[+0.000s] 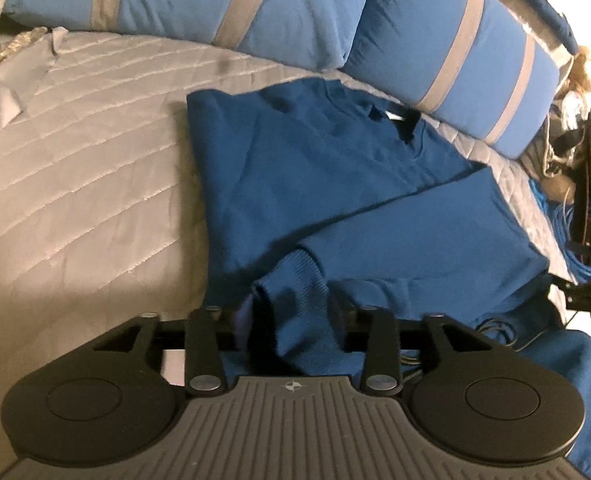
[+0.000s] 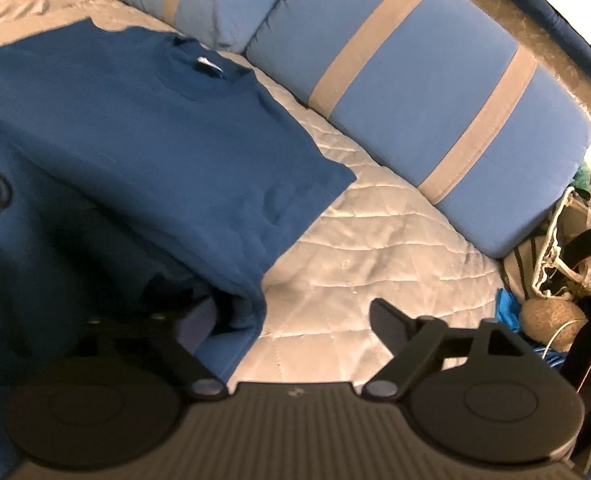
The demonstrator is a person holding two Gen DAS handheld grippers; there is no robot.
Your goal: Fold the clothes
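Note:
A dark blue sweater (image 1: 327,184) lies on a grey quilted bed, collar toward the pillows, one sleeve folded across its body. My left gripper (image 1: 291,320) is shut on the sleeve's ribbed cuff (image 1: 295,280) at the near edge. In the right wrist view the sweater (image 2: 155,128) fills the left side. My right gripper (image 2: 291,320) is open; its right finger (image 2: 389,326) hangs over bare quilt, and its left finger is hidden in the sweater's lower edge (image 2: 239,312).
Two blue pillows with grey stripes (image 1: 223,4) (image 2: 435,104) line the far side of the bed (image 1: 75,168). Bags, cords and a tripod clutter the floor past the bed's right edge (image 1: 583,184) (image 2: 555,272).

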